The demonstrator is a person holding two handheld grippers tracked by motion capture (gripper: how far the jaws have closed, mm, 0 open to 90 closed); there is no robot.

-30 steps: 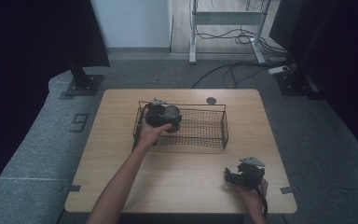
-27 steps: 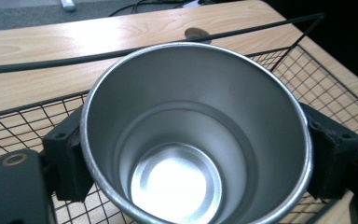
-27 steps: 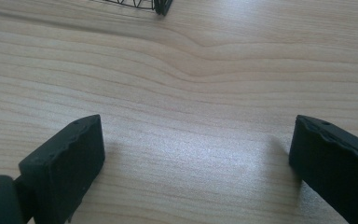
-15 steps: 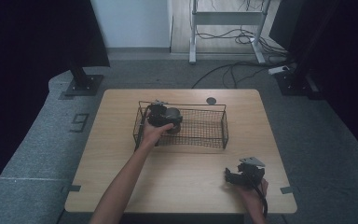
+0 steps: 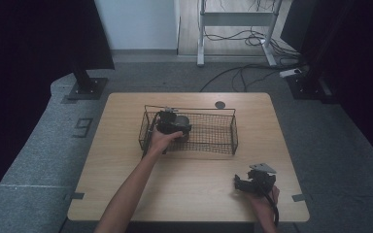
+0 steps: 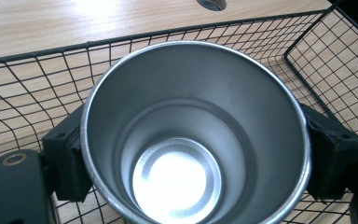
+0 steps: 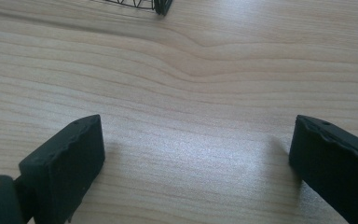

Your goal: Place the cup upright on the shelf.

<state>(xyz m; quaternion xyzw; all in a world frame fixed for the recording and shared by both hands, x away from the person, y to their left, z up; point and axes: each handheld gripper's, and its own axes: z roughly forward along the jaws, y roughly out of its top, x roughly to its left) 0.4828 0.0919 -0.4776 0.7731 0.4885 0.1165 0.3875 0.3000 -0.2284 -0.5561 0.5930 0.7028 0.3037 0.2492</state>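
Observation:
A shiny steel cup (image 6: 193,135) stands upright between my left gripper's (image 6: 193,154) jaws, which are shut on its sides. Cup and gripper (image 5: 174,124) are inside the left part of a black wire basket (image 5: 221,143) at the middle of the wooden table. The cup's inside looks empty. My right gripper (image 5: 252,183) rests low over the table near the front right edge. Its jaws stand wide open with bare wood between them (image 7: 196,163).
A round grommet hole (image 5: 219,104) lies in the table behind the basket. A corner of the basket (image 7: 161,7) shows at the top of the right gripper view. Dark curtains, a stand base (image 5: 85,87) and floor cables surround the table.
My left gripper with the cup has shifted slightly within the basket's left part. The right gripper has not moved.

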